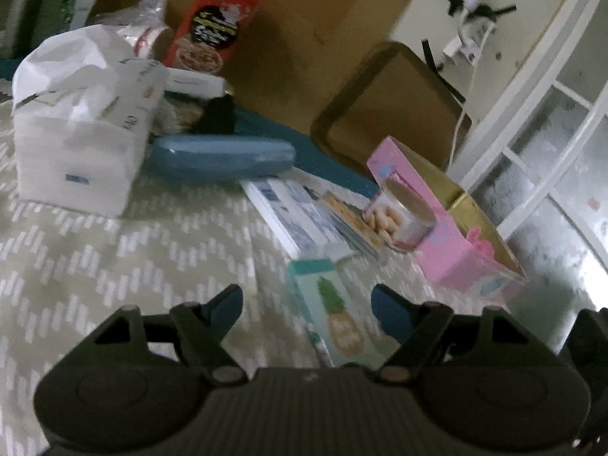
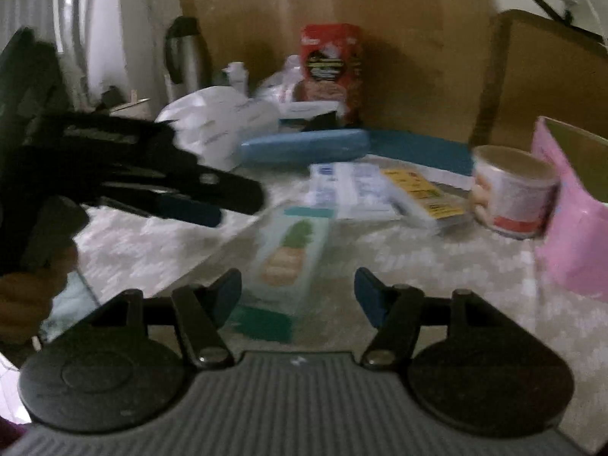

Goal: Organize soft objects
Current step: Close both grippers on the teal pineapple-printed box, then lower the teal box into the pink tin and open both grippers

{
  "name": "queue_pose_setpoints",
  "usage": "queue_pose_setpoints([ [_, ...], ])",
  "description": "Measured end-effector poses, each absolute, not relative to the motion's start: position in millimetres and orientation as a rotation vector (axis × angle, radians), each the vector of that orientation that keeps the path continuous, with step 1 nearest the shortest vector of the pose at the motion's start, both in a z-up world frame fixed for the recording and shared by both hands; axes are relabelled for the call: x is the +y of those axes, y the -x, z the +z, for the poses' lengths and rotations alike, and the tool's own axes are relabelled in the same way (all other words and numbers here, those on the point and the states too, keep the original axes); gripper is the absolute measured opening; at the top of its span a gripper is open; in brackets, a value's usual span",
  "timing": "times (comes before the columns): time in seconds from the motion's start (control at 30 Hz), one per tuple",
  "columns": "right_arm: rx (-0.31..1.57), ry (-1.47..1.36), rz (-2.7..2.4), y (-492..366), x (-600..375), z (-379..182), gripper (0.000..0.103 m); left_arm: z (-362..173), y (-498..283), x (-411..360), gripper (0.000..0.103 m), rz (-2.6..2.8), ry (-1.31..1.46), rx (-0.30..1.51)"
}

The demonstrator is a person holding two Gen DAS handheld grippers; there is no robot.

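- Nearest, the left gripper (image 1: 307, 306) hovers low over a counter (image 1: 114, 266) covered by a beige cloth with a white zigzag pattern. Its jaws stand apart and grip nothing.
- The pineapple packet (image 1: 334, 319), a flat teal pack printed with a pineapple, lies on the cloth between those jaws, closer to the right fingertip; touch cannot be judged through the blur.
- The right gripper (image 2: 298, 290) also hovers with its jaws apart and empty; the pineapple packet (image 2: 288, 254) lies just ahead, between its fingertips.
- In the right wrist view, the left gripper (image 2: 205, 205) reaches in from the left of the packet, with a hand (image 2: 26, 292) on its grip.
- Just beyond the packet lies a flat white and blue box (image 1: 300, 216), with a yellow-labelled pack (image 2: 421, 193) on it.
- Right of that, a small tin (image 1: 402, 216) lies tilted against an open pink box (image 1: 467, 243).
- Farther back, left of the packet, stands a white tissue box (image 1: 79, 152), with a blue oblong case (image 1: 224, 155) beside it.
- Farthest back, a red snack carton (image 1: 212, 26) stands before cardboard (image 1: 304, 19).
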State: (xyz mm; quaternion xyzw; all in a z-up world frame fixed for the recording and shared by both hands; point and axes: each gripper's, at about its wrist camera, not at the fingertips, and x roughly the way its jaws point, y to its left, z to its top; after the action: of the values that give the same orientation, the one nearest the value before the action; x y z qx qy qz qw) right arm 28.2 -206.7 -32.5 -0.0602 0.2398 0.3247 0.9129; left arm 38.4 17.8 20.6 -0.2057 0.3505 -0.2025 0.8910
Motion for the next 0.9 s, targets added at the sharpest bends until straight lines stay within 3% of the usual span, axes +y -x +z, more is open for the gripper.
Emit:
queue_pose_setpoints([
  [0.1,0.501,0.158,0.679,-28.5,-204.4,-39.0,0.069,22.4,-36.3,8.9,0.077,-0.421,0.398,0.752],
  [0.17,0.461,0.197,0.668,-22.2,-199.0,-42.1,0.057,22.1,-36.3,-0.2,0.075,-0.424,0.380,0.781],
  [0.2,0.463,0.181,0.677,-21.7,-202.0,-41.2,0.051,21.3,-36.3,-6.8,0.065,-0.432,0.361,0.799],
  [0.33,0.427,0.131,0.637,-17.7,-217.2,-42.9,0.049,17.8,-32.8,-36.5,0.043,-0.437,0.256,0.815],
  [0.6,0.157,0.064,0.422,-16.3,-283.8,-5.2,0.049,78.4,-44.9,-108.1,0.042,-0.600,0.157,0.676],
  [0.8,0.120,-0.009,0.229,-67.6,-346.8,12.6,0.049,107.5,-98.9,-203.1,0.043,-0.732,0.066,0.630],
  [0.9,0.143,-0.012,0.128,-102.5,-365.0,10.4,0.051,103.1,-125.4,-239.9,0.058,-0.737,0.043,0.628],
])
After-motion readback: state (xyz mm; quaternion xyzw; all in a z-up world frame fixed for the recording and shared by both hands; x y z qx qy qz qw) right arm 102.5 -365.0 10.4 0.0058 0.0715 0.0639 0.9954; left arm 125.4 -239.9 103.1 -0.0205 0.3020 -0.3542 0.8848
